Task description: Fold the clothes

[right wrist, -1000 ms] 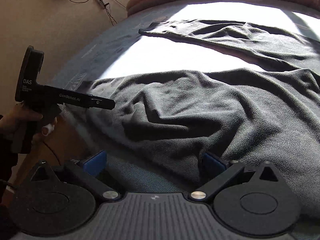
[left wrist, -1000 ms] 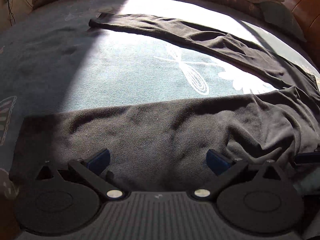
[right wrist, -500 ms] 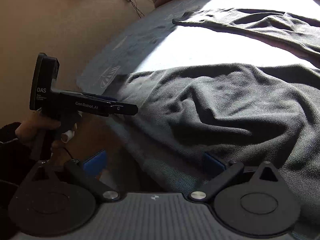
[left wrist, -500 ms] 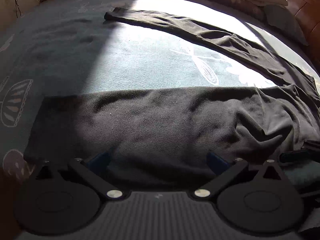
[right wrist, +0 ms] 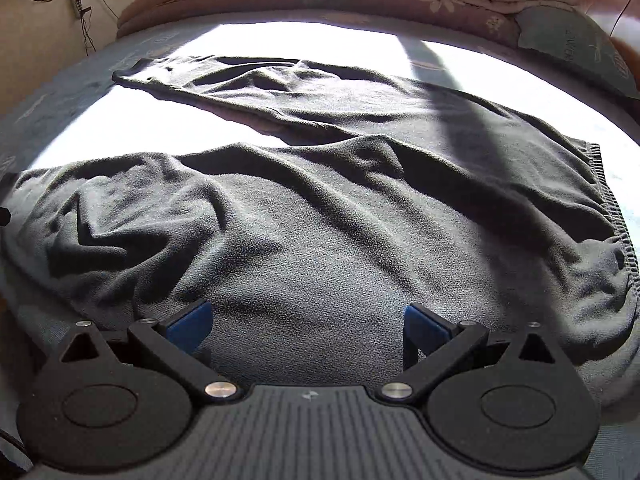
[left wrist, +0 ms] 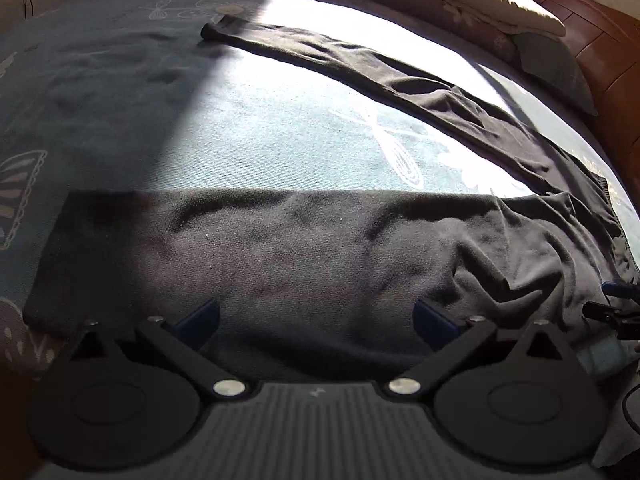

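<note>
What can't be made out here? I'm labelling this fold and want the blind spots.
- Near edge of the dark trousers, left wrist view: hidden under the left hand-held gripper.
- Same near edge, right wrist view: covered by the right hand-held gripper.
- Waistband, right wrist view: its lower end runs off the frame edge.
- Far trouser leg cuff, left wrist view: too shadowed for detail.
</note>
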The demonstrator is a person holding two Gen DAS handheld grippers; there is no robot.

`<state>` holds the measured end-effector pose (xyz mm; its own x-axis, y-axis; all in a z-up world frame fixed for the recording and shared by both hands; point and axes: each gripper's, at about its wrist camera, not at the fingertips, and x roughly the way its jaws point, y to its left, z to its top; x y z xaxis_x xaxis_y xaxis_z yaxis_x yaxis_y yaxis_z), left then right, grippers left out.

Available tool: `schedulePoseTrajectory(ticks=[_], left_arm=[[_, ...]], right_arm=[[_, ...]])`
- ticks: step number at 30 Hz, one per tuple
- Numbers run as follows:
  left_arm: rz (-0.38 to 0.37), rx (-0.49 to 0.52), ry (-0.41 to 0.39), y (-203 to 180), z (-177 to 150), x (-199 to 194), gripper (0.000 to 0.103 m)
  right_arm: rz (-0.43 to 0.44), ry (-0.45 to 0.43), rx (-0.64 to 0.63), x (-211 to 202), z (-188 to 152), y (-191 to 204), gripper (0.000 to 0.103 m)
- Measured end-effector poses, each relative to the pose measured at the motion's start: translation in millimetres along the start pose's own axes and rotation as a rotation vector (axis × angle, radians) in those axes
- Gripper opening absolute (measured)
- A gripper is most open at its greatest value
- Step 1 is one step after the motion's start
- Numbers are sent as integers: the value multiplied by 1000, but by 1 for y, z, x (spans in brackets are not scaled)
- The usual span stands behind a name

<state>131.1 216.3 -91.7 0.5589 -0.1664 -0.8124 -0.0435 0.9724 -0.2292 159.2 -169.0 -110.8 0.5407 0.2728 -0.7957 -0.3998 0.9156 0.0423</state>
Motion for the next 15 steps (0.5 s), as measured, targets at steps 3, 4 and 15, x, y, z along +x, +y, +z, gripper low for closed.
schedulePoseTrajectory(ticks=[3, 4, 15], left_arm=[[-53, 48, -13, -18, 12, 5, 102], [-66, 62, -14, -25, 15, 9, 102], [-76, 127, 18, -54, 17, 45, 102]], right_arm=[[-47, 16, -47, 5, -4, 8, 103], [-56, 17, -40, 6, -4, 10, 103], [-76, 20, 5, 5, -2, 10, 103]])
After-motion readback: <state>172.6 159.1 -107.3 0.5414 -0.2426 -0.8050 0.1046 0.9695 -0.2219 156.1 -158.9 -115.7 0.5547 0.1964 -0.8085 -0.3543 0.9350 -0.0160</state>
